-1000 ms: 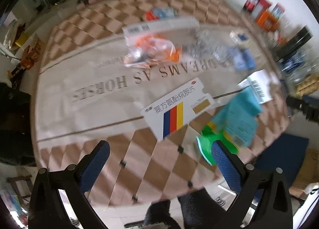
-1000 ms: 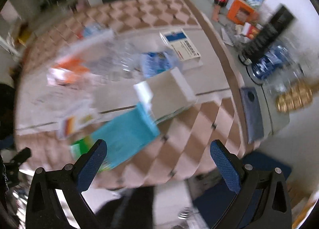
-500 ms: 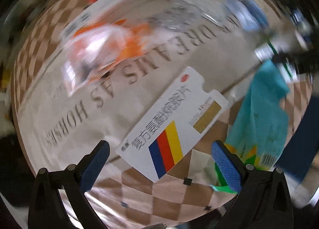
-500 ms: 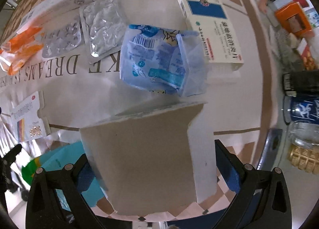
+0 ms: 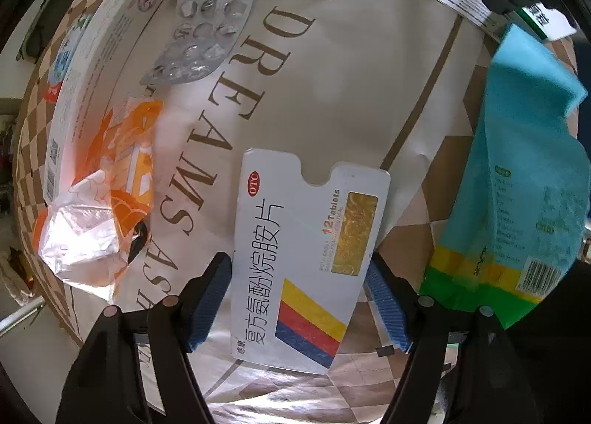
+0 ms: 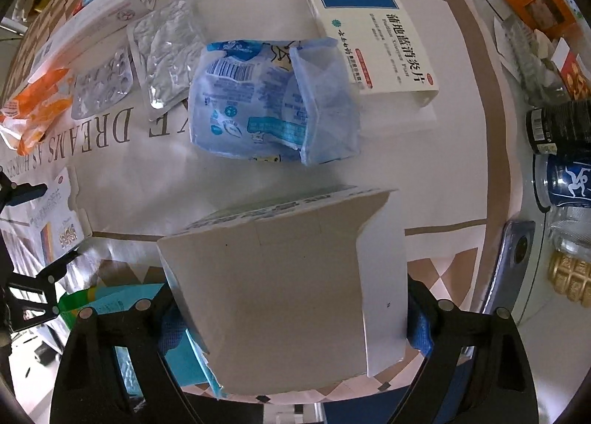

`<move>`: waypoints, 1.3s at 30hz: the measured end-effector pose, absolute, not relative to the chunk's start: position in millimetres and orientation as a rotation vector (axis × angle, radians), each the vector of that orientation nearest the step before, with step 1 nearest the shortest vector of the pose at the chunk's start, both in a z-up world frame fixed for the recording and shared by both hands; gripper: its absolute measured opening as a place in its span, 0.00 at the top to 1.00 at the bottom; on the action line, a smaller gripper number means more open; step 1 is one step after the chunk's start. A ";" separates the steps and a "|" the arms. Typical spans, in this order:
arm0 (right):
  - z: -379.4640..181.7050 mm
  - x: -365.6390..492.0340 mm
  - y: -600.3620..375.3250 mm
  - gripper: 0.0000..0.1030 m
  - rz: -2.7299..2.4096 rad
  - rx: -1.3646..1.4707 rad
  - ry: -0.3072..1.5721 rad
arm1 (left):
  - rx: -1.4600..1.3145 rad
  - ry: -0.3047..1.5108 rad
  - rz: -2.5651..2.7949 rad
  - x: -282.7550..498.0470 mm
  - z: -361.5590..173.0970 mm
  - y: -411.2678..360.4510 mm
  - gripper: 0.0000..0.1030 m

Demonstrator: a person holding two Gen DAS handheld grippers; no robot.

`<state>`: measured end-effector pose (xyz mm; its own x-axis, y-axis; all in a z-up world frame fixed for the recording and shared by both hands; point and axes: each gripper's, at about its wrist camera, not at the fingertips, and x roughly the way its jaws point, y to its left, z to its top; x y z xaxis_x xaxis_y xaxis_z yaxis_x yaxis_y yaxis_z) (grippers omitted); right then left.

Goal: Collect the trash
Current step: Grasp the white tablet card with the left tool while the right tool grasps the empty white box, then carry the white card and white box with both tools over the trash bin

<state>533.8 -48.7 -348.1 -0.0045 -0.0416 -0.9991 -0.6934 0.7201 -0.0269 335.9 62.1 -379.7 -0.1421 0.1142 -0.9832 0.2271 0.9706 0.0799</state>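
Note:
In the left wrist view my left gripper (image 5: 297, 298) has closed its blue pads against both long edges of a flat white medicine box with red, yellow and blue stripes (image 5: 306, 257), which lies on the table. In the right wrist view my right gripper (image 6: 291, 324) is shut on an opened white and grey carton (image 6: 288, 298), held tilted above the table edge. Other trash lies around: an orange and silver wrapper (image 5: 99, 209), blister packs (image 5: 203, 39), a crumpled blue plastic packet (image 6: 273, 98) and a teal and green bag (image 5: 517, 183).
A long white box (image 5: 92, 65) lies at the table's left. A white and blue medicine box (image 6: 369, 32) lies beyond the blue packet. Cans, a phone (image 6: 513, 257) and jars stand on a side shelf to the right. The table has a lettered cloth (image 5: 332, 73).
Both grippers came down toward the table. My left gripper closed in around the striped box. My right gripper closed on the carton, which now tilts up.

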 end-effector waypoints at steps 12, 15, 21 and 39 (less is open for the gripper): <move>-360.8 564.7 -53.9 0.08 0.484 -0.517 1.594 | -0.540 1.660 0.375 297.0 -390.3 154.8 0.28; -368.7 568.7 -48.7 0.08 0.482 -0.566 1.609 | -0.455 1.678 0.394 300.9 -400.9 144.2 0.28; -379.6 564.8 -46.8 0.11 0.481 -0.583 1.601 | -0.368 1.614 0.398 317.3 -394.6 128.8 0.32; -267.8 441.4 -55.0 0.15 0.492 -0.470 1.246 | -0.418 1.238 0.591 187.4 -242.8 107.8 0.32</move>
<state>441.4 -55.0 -267.8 0.2439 0.0960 -0.9650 -0.5894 0.8049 -0.0689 187.4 107.8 -242.8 0.2096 0.1909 -0.9590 -0.6260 0.7796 0.0184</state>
